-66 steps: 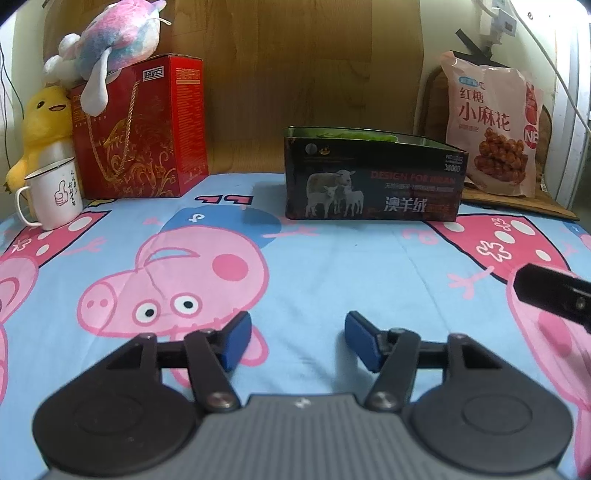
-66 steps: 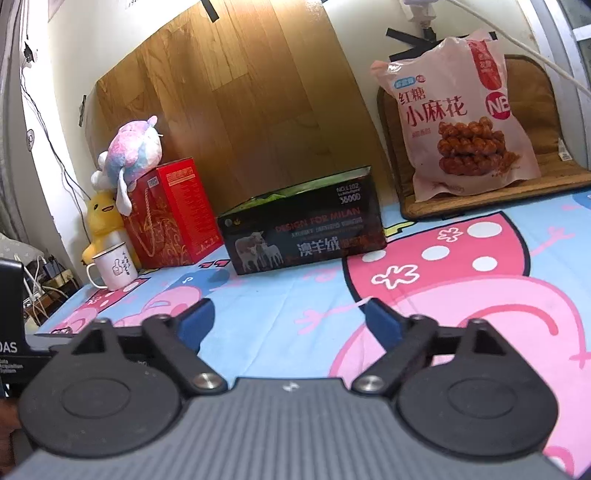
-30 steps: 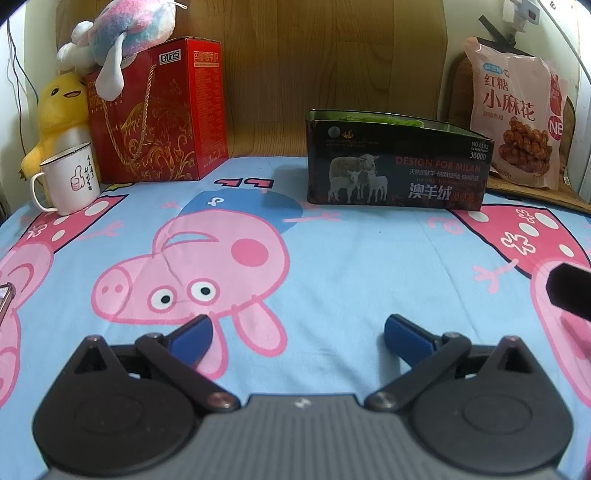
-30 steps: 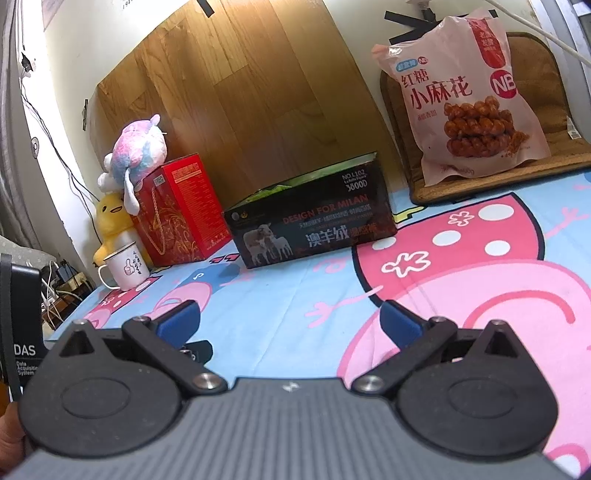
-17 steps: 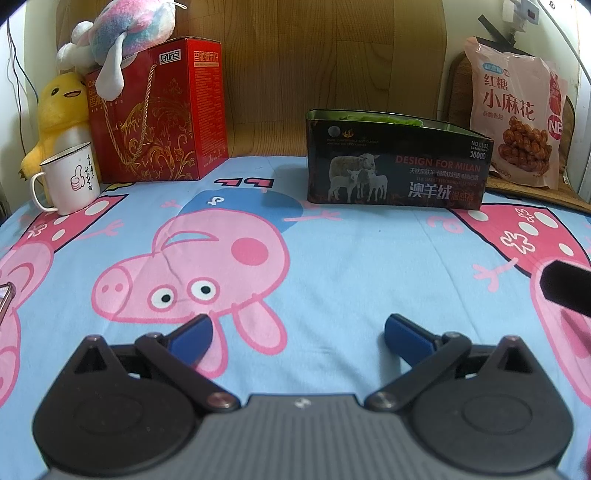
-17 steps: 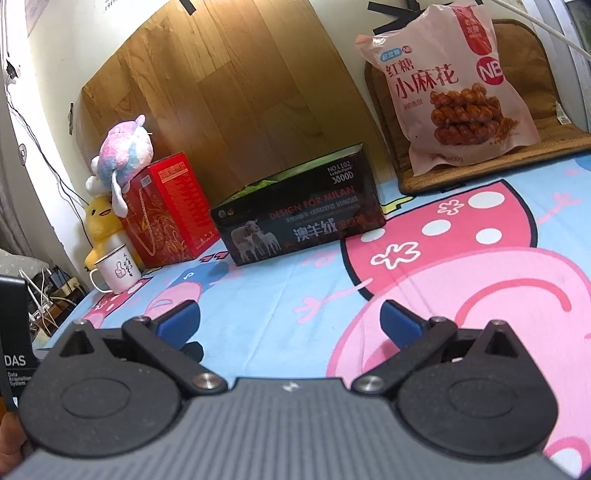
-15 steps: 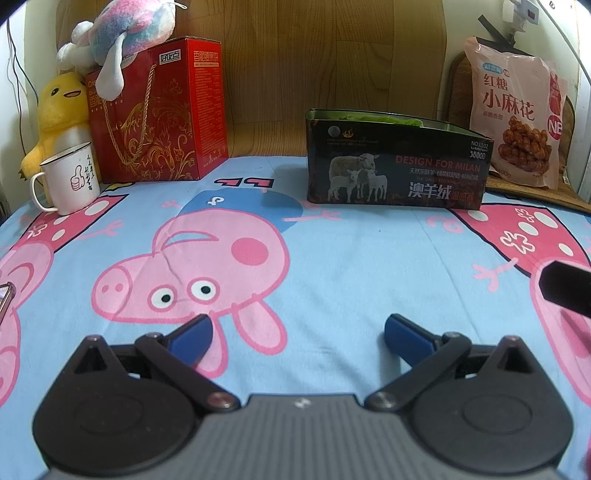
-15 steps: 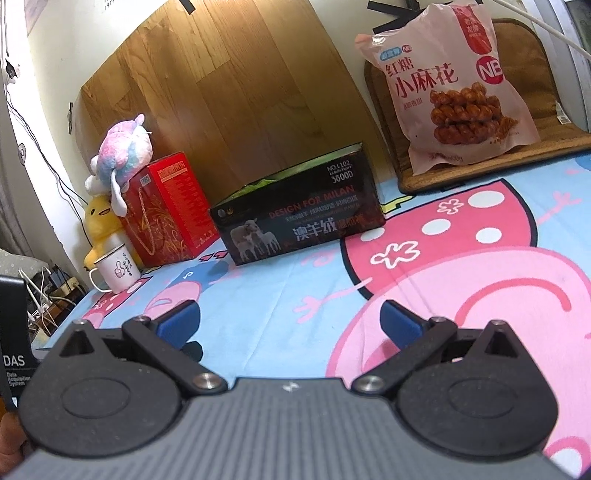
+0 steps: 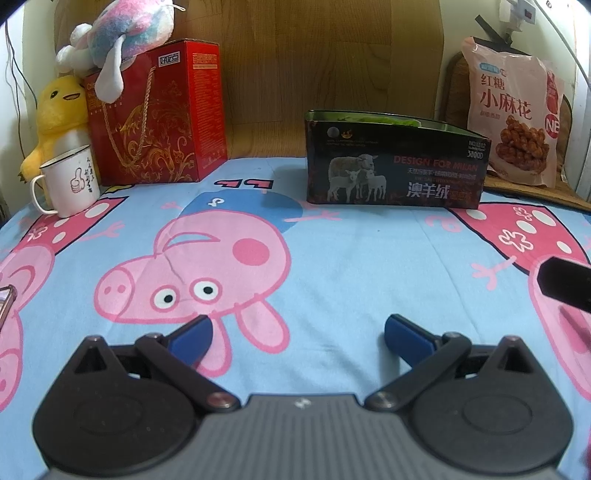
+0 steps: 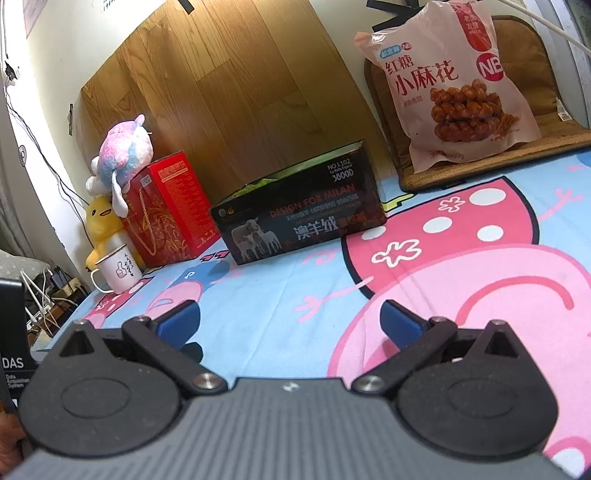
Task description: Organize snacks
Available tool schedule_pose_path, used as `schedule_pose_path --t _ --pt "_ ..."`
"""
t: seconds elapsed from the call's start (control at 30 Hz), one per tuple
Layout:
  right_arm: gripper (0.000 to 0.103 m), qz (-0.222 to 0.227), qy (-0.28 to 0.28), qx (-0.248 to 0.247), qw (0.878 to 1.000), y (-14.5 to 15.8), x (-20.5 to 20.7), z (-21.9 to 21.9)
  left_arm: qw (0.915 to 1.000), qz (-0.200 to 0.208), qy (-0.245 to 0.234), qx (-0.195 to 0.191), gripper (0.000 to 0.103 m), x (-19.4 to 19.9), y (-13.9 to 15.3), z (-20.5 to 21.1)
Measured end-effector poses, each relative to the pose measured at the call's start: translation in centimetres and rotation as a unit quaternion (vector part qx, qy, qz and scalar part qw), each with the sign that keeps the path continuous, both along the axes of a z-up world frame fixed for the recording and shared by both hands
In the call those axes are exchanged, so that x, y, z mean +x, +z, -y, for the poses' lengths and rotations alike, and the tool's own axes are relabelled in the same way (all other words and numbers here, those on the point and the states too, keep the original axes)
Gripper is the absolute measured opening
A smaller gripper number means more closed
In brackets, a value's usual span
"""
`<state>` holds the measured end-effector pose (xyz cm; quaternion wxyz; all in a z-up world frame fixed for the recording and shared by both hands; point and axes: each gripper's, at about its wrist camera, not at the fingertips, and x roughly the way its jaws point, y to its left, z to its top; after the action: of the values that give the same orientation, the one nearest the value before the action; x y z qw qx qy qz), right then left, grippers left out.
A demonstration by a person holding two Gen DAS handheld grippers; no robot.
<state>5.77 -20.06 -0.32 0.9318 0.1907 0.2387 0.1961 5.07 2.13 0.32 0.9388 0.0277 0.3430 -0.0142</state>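
A pink snack bag (image 9: 515, 118) (image 10: 456, 88) printed with fried twists leans upright at the back right, on a brown mat. A dark open box (image 9: 395, 166) (image 10: 299, 218) with sheep on its side stands at the back centre; something green shows inside it. My left gripper (image 9: 297, 338) hovers low over the cartoon-pig sheet, open, nothing between its blue fingers. My right gripper (image 10: 290, 321) is open too and holds nothing, well short of the box and the bag.
A red gift box (image 9: 155, 118) with a plush toy (image 9: 129, 29) on top stands at the back left, beside a yellow duck toy (image 9: 55, 107) and a white mug (image 9: 68, 182). A wooden board (image 10: 229, 81) leans on the wall. The right gripper's black body (image 9: 565, 282) shows at the right edge.
Over two seconds my left gripper's fingers opened wider and it shifted slightly. The right gripper has swung a little, so the box and bag sit differently in its view.
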Motion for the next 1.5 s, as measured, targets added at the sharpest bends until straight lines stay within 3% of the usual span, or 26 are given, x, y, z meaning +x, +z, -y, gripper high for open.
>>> schedule_pose_path --t 1.03,1.5 --pt "0.103 0.0 0.011 0.004 1.0 -0.01 0.02 0.01 0.9974 0.021 0.036 0.059 0.103 -0.39 0.0 0.45" --pt "0.103 0.0 0.011 0.004 1.0 -0.04 0.0 0.03 0.997 0.022 0.039 0.062 0.103 -0.41 0.04 0.48"
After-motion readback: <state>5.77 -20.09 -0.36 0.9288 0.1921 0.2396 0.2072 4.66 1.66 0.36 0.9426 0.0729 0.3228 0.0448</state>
